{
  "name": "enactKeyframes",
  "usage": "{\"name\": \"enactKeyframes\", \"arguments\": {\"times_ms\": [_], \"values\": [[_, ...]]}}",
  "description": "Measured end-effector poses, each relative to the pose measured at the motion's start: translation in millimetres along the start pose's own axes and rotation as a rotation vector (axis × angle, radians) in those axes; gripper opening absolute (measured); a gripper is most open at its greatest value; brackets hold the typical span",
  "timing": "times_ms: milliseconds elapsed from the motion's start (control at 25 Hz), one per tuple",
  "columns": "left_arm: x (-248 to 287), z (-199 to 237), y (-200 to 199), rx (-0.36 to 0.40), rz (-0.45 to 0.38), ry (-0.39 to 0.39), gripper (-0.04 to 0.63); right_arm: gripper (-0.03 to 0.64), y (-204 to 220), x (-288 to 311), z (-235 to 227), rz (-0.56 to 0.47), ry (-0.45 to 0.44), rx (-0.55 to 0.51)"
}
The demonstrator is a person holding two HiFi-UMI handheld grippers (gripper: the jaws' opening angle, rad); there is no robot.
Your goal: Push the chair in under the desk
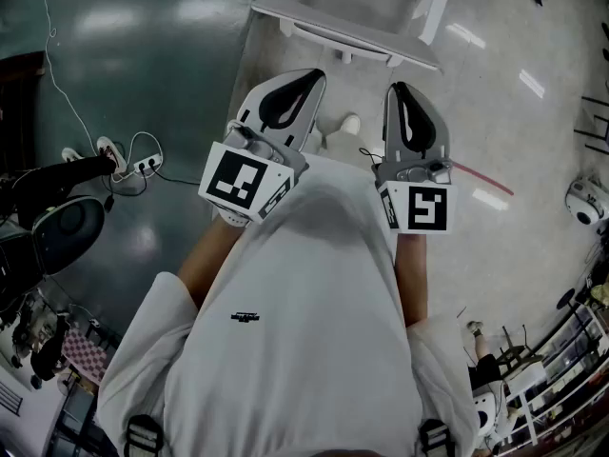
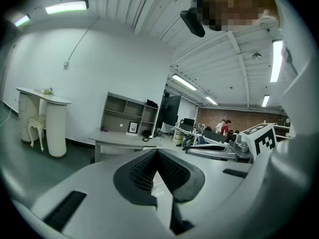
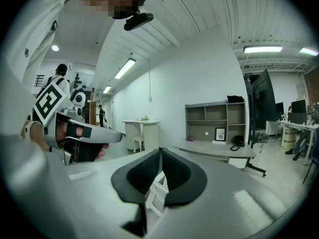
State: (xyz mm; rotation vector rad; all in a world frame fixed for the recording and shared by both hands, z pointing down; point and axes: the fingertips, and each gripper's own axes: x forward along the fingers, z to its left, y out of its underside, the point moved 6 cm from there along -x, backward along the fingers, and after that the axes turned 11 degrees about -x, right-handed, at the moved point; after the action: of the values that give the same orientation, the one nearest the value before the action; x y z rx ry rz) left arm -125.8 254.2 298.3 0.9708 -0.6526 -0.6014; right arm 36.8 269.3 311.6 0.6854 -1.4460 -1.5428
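A white desk (image 1: 343,31) with a curved top stands on the floor ahead of me in the head view. In the gripper views it stands far off against the white wall (image 2: 45,99) (image 3: 142,126), with a small white chair (image 2: 36,127) (image 3: 134,142) at its kneehole. I cannot pick out the chair in the head view. My left gripper (image 1: 306,79) (image 2: 157,151) and right gripper (image 1: 398,89) (image 3: 160,149) are held side by side at chest height, pointing forward. Both have their jaws shut with nothing between them, well short of the desk.
A power strip with cables (image 1: 143,165) and dark equipment (image 1: 57,227) lie on the green floor at left. A grey desk (image 2: 124,139) and shelf unit (image 2: 130,114) stand along the wall. A white round device (image 1: 585,203) sits at right. People (image 2: 224,127) stand far back.
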Motion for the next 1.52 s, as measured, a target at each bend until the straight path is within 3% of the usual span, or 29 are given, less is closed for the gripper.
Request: {"name": "enactKeyframes", "arguments": {"times_ms": [400, 880, 1240, 1520], "values": [[-23, 12, -1, -0.023, -0.038, 0.031, 0.008, 0.014, -8, 5, 23, -0.049, 0.046, 0.008], [-47, 60, -13, -0.110, -0.116, -0.023, 0.008, 0.014, -23, 33, 32, -0.051, 0.048, 0.013], [-17, 72, -29, -0.172, -0.096, 0.008, 0.008, 0.014, -28, 52, 11, -0.055, 0.050, 0.003], [30, 69, -46, -0.119, -0.070, -0.007, 0.008, 0.014, -13, 76, -32, -0.070, 0.031, 0.056]]}}
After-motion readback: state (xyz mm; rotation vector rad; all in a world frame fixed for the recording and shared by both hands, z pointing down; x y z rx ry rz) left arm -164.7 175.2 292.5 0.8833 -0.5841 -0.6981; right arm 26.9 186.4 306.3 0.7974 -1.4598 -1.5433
